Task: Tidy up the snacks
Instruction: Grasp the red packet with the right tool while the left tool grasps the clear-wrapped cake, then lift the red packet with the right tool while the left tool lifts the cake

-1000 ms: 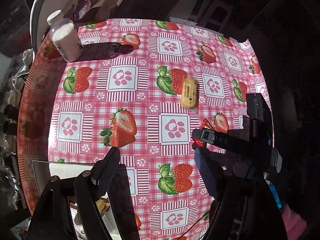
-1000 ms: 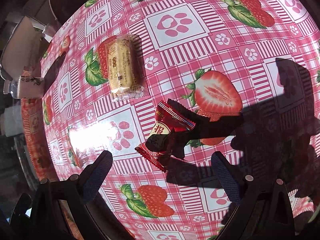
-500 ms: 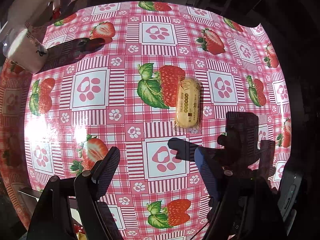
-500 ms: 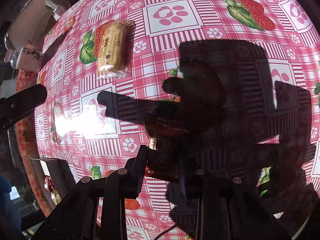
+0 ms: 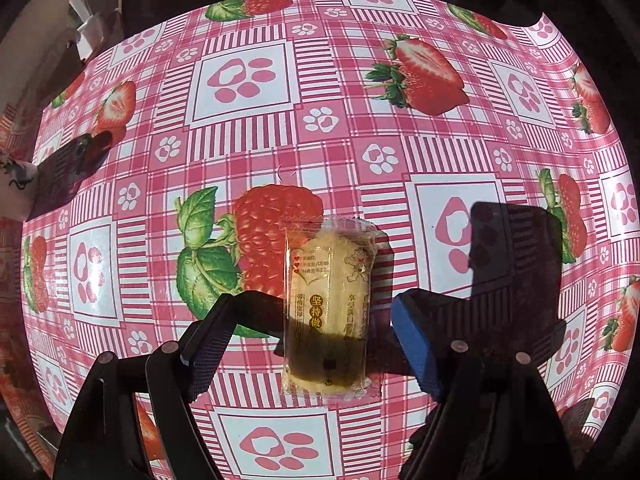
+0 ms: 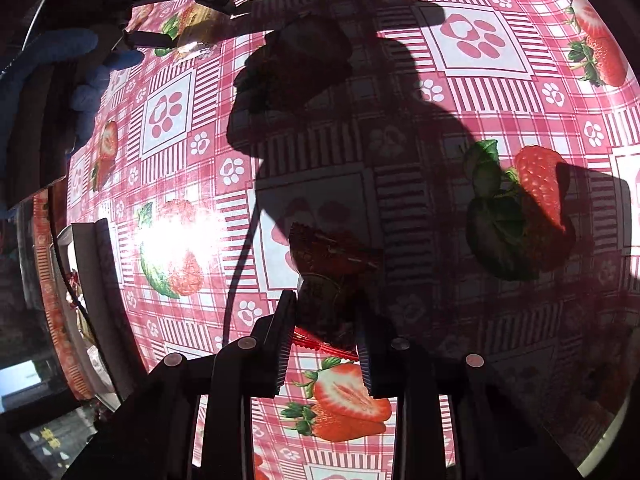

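I had closed my right gripper on the red snack; my left gripper, jaws open, now straddled the cake.

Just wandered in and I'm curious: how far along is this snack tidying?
Partly done, it seems. A tray at the table's edge already holds some wrappers. In hand: the right tongs are shut on the red snack packet. The left tongs are open around the yellow cake packet, not gripping it. Left: grab the cake and put both away.
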